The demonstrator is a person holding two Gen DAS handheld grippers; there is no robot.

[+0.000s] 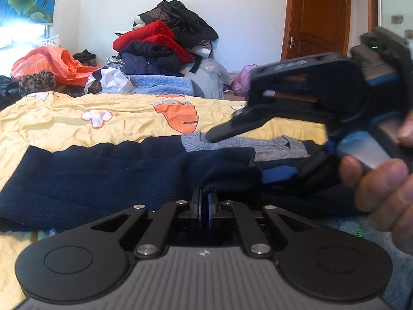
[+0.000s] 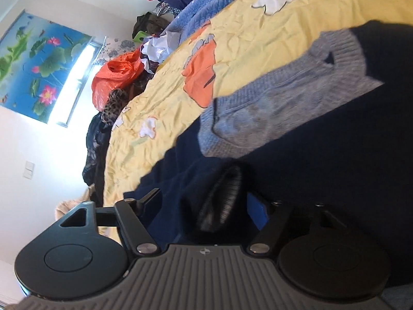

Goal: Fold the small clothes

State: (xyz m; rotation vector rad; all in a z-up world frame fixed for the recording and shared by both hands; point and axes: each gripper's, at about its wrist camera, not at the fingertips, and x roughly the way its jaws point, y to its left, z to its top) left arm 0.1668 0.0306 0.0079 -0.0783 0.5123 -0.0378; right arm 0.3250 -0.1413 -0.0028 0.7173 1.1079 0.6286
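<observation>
A navy sweater with a grey knit collar panel lies spread on the yellow bedsheet. My left gripper is shut on a bunched fold of the navy fabric near the sweater's front edge. My right gripper comes in from the right, turned on its side, jaws open, one finger over the grey collar and the other low by the navy fabric. In the right wrist view the right gripper is open with a fold of navy cloth between its fingers, and the grey collar lies beyond.
A heap of red, black and blue clothes is piled at the far side of the bed, with an orange plastic bag at its left and a light blue knit in front. A wooden door stands at the back right.
</observation>
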